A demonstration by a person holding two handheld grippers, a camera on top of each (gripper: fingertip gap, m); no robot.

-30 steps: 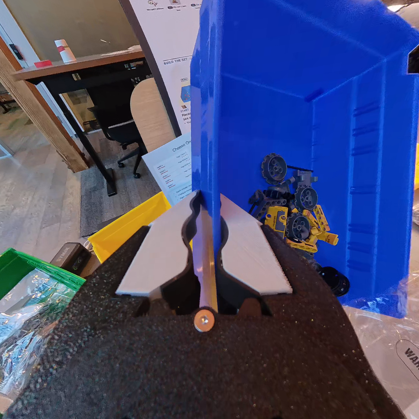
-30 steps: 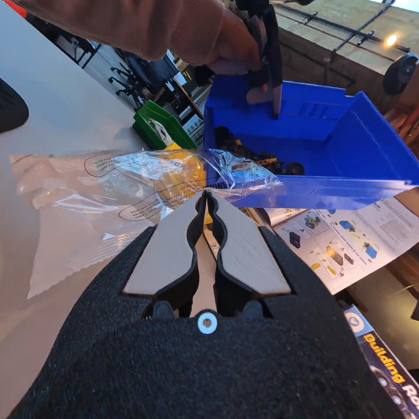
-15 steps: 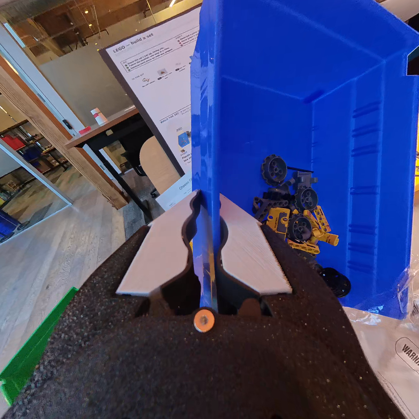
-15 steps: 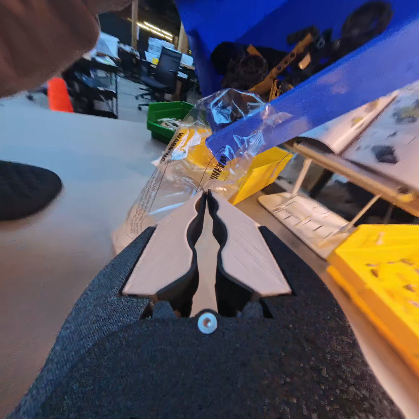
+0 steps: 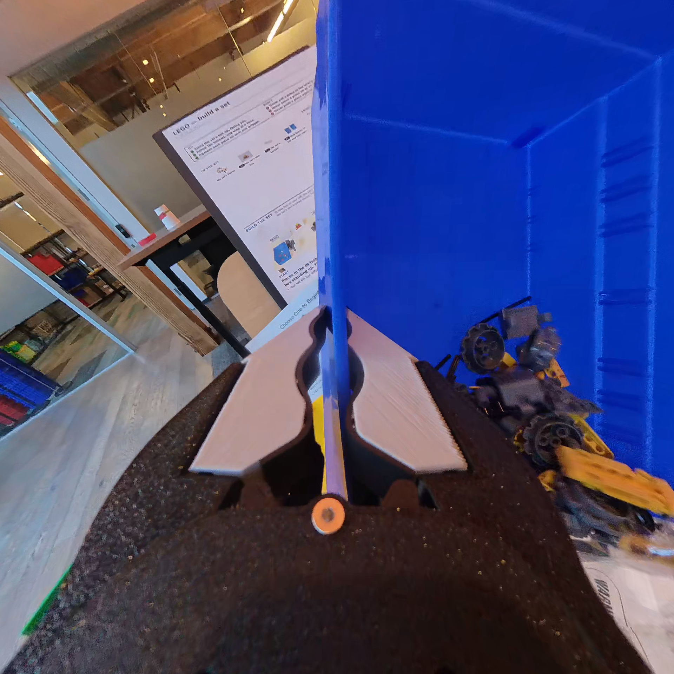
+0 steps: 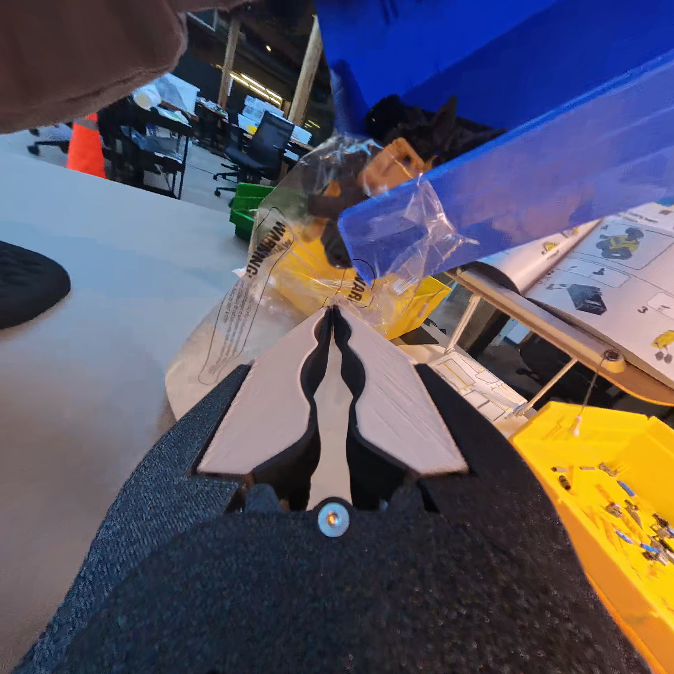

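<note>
My left tongs (image 5: 334,321) stay clenched on the side wall of the blue bin (image 5: 456,219), and the right tongs (image 6: 332,310) are pinched tight on the edge of the clear bag (image 6: 291,233). Over the last second the bin has tipped much further — its low lip (image 6: 510,204) now pokes into the bag's mouth, and the toy parts (image 5: 539,412), wheels and yellow beams, have slid from the floor toward that lip, some blurred in motion. A yellow bin (image 6: 591,467) with small pieces sits on the table (image 6: 109,291) to my right, beside an open booklet (image 6: 620,277) — both apart from the pour.
</note>
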